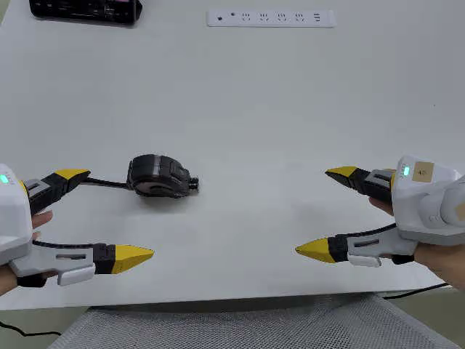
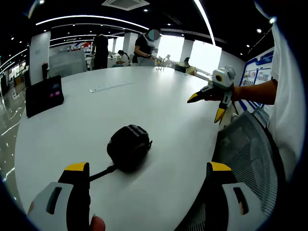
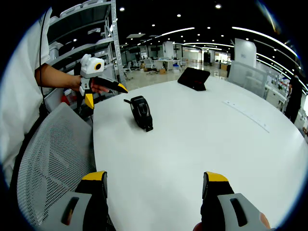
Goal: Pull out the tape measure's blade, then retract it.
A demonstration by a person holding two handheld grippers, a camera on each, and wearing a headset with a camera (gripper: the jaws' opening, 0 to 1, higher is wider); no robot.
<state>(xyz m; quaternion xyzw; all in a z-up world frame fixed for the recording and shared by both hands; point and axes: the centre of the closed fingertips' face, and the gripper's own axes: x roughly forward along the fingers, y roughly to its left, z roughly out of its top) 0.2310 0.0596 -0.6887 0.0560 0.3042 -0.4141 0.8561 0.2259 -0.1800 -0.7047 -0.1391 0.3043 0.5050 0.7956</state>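
Observation:
A black tape measure (image 1: 158, 176) lies on the white table (image 1: 254, 109), its strap trailing left. The left gripper view has the tape measure (image 2: 128, 147) just ahead of my jaws. In the right gripper view the tape measure (image 3: 142, 112) lies farther off. My left gripper (image 1: 115, 215) is open at the table's near left, a short way from the tape measure, holding nothing. My right gripper (image 1: 325, 211) is open at the near right, well apart from it. The right gripper (image 2: 206, 107) also shows in the left gripper view, and the left gripper (image 3: 106, 95) in the right gripper view.
A white power strip (image 1: 271, 18) lies at the far edge. A black device (image 1: 87, 10) sits at the far left. A mesh chair back (image 1: 240, 327) is below the table's near edge. People stand in the background of the left gripper view.

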